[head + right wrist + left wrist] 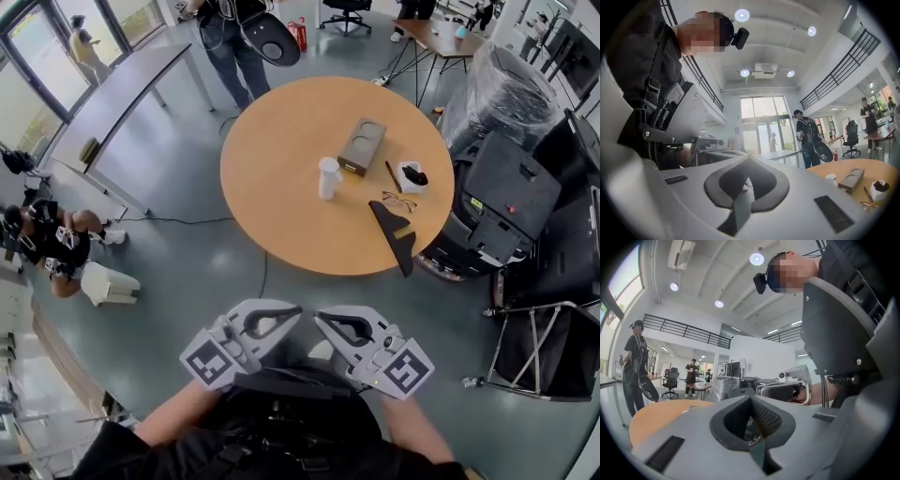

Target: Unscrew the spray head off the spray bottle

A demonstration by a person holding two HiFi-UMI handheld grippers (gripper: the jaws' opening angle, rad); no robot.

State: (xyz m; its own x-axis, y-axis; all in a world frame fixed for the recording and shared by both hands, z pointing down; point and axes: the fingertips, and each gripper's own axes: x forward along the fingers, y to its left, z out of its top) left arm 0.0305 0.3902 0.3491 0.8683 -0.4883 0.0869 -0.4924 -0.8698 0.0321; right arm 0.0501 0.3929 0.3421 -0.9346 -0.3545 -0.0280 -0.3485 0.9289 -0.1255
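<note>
We hold both tools tucked close to our body, tips turned toward each other and almost meeting. It looks like a carrying posture rather than a working one. The left gripper (292,312) has its jaws pressed together with nothing between them, and the right gripper (323,319) is likewise closed and empty.

The white bottle (328,178) stands upright well ahead of both grippers, out on the round table (272,225), a little to the right gripper's side. It is too small for us to make out its spray head.

Beyond the bottle lies a flat box (362,145). A pair of glasses (399,201) and a dark cloth (394,236) lie ahead of the right gripper, clear of the bottle.

We judge the unscrewing not yet begun. Both jaws would have to open, one to steady the body and one to turn the head.
</note>
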